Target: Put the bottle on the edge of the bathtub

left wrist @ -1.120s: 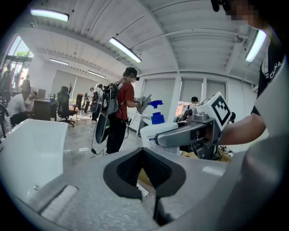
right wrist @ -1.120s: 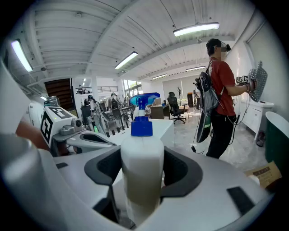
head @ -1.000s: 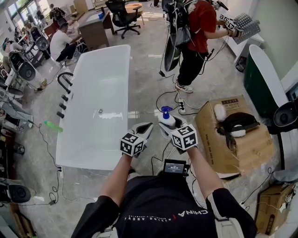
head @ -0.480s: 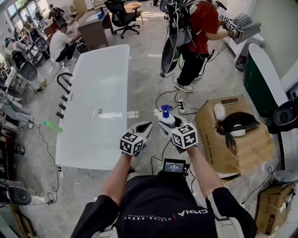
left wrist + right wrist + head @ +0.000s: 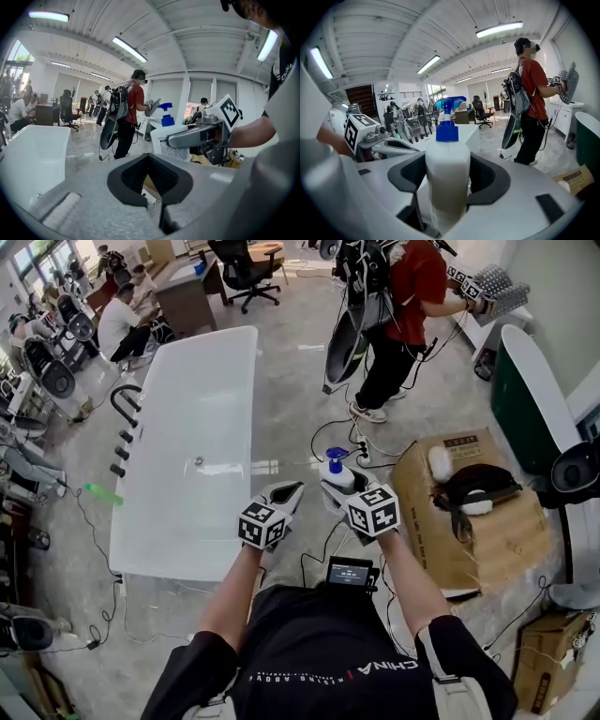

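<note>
A white spray bottle (image 5: pixel 336 474) with a blue trigger top stands upright between the jaws of my right gripper (image 5: pixel 332 489), which is shut on its body. The right gripper view shows the bottle (image 5: pixel 447 173) filling the gap of that gripper (image 5: pixel 447 161). The long white bathtub (image 5: pixel 251 409) lies on the floor to the left, its near right corner just left of both grippers. My left gripper (image 5: pixel 287 493) hangs beside the right one, shut and holding nothing. From the left gripper (image 5: pixel 149 157), the bottle (image 5: pixel 176 136) appears to the right and the tub (image 5: pixel 28 154) to the left.
A black faucet (image 5: pixel 127 399) and knobs stand along the tub's left rim. A cardboard box (image 5: pixel 487 531) with a black bag lies on the right. Cables and a power strip (image 5: pixel 361 454) cross the floor ahead. A person in a red shirt (image 5: pixel 408 306) stands beyond.
The bottle stays gripped in the right gripper. The view has drifted a little, so the tub sits slightly further left. The person in red has shifted a little.
</note>
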Available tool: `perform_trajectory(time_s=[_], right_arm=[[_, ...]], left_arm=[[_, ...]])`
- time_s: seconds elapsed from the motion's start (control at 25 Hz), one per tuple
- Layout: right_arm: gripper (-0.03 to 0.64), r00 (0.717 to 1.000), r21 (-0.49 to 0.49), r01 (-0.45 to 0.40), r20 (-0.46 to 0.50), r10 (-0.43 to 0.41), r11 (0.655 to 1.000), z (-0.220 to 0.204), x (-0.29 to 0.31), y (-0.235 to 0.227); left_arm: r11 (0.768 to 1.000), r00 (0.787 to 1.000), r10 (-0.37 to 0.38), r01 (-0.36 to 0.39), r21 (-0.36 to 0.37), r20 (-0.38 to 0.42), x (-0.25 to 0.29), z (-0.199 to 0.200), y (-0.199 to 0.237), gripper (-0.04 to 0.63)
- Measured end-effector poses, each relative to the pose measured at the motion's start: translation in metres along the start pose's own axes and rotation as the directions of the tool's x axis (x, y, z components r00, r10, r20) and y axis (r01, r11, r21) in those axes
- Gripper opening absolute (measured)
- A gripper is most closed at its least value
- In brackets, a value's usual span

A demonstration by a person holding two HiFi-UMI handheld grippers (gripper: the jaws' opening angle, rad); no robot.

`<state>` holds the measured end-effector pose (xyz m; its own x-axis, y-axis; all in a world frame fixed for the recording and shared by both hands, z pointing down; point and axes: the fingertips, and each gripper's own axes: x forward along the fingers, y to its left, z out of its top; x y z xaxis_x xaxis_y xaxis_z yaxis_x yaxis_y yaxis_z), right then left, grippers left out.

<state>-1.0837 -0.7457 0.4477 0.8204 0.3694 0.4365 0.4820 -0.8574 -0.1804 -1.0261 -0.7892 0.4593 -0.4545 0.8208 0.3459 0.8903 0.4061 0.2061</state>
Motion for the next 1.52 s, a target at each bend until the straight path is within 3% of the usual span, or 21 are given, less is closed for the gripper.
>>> perform_trajectory(time_s=[0.28, 0.56, 1.12, 1.52], right_arm=[[0.273, 1.0, 0.017, 0.006, -0.011, -0.006, 1.0, 0.004, 0.019, -0.018], [0.273, 0.999, 0.024, 0.014, -0.047, -0.013, 1.0, 0.018, 0.073, -0.06], [0.273, 0.998, 0.03, 0.055, -0.04, -0.054, 0.998, 0.139, 0.234, -0.161], [0.273, 0.996, 0.071, 0.072, -0.054, -0.068, 0.995, 0.171, 0.301, -0.23]], left_arm=[[1.0, 1.0, 0.017, -0.017, -0.02, -0.006, 0.014, 0.004, 0.027, 0.009], [0.999, 1.0, -0.008, 0.007, -0.044, -0.024, 0.067, 0.01, 0.082, 0.009], [0.997, 0.998, -0.07, 0.07, -0.045, 0.007, 0.168, 0.113, 0.26, 0.009], [0.997, 0.996, -0.077, 0.076, -0.019, -0.042, 0.23, 0.138, 0.334, 0.009]])
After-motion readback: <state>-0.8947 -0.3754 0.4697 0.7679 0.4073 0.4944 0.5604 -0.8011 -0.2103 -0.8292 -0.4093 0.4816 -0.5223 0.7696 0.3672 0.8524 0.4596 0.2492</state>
